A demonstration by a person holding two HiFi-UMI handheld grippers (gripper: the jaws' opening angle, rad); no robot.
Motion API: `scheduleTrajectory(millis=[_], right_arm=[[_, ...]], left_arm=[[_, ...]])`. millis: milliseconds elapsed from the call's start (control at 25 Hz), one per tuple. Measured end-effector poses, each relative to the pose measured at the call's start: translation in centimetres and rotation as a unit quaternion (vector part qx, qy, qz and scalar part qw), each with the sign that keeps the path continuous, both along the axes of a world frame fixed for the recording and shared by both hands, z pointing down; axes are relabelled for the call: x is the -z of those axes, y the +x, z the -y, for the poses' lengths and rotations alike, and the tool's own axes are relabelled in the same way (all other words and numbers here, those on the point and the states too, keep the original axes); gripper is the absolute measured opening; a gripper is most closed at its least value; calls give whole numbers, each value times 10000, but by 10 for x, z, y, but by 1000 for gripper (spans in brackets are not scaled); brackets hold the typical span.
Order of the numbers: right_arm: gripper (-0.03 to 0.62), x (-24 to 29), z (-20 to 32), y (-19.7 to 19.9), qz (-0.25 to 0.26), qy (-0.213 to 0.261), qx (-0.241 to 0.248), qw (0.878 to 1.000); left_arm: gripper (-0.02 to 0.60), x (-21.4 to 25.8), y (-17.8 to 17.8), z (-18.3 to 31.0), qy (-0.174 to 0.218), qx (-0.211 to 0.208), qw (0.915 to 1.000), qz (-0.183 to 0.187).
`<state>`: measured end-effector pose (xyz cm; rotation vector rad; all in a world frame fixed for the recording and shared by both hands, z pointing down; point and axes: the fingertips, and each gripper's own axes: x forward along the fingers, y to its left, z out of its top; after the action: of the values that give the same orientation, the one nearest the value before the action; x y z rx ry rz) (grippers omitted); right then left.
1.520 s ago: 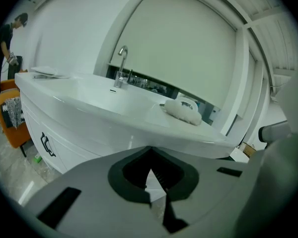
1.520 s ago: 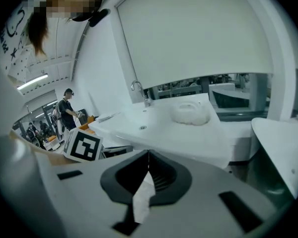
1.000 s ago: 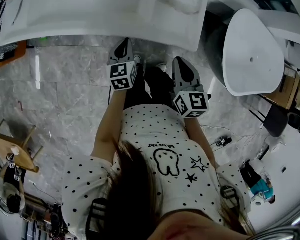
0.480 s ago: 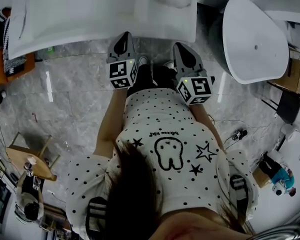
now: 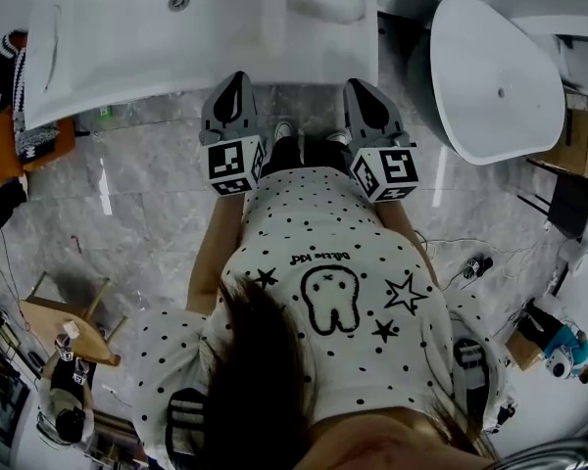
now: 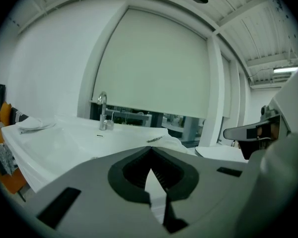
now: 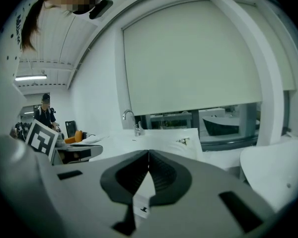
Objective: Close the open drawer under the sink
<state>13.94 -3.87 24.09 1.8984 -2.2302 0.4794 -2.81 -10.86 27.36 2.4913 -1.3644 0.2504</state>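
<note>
Left gripper [image 5: 237, 84] and right gripper [image 5: 361, 91]: fingers pressed together, empty, at the sink [image 5: 127, 57] front edge. The drawer is not visible and is presumably hidden below. Risk: pushing blind, closed fingers slip off its front.

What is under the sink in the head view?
Only marbled floor shows below the sink edge. Its top covers everything beneath it, so no drawer can be seen.

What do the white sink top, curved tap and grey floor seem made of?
White sink top: likely glazed ceramic or resin, smooth and glossy.
Curved tap: probably polished metal, silvery sheen.
Grey floor: veined, shiny tiles with visible joints, perhaps marble or porcelain.
</note>
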Motion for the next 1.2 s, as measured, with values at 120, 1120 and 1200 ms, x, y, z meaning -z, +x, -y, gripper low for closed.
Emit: scheduleTrajectory(millis=[120,1120,1200], right_arm=[[15,2,4,-1,-10,64,16,10000],[15,21,-20,1,49,295,455,9985],[15,22,-22,0,44,269,444,9986]], left_arm=[[5,15,-2,-1,134,33,9999,-94],[5,63,30,-46,524,-411,9970,-384],[5,68,32,-49,528,-509,9965,-411]])
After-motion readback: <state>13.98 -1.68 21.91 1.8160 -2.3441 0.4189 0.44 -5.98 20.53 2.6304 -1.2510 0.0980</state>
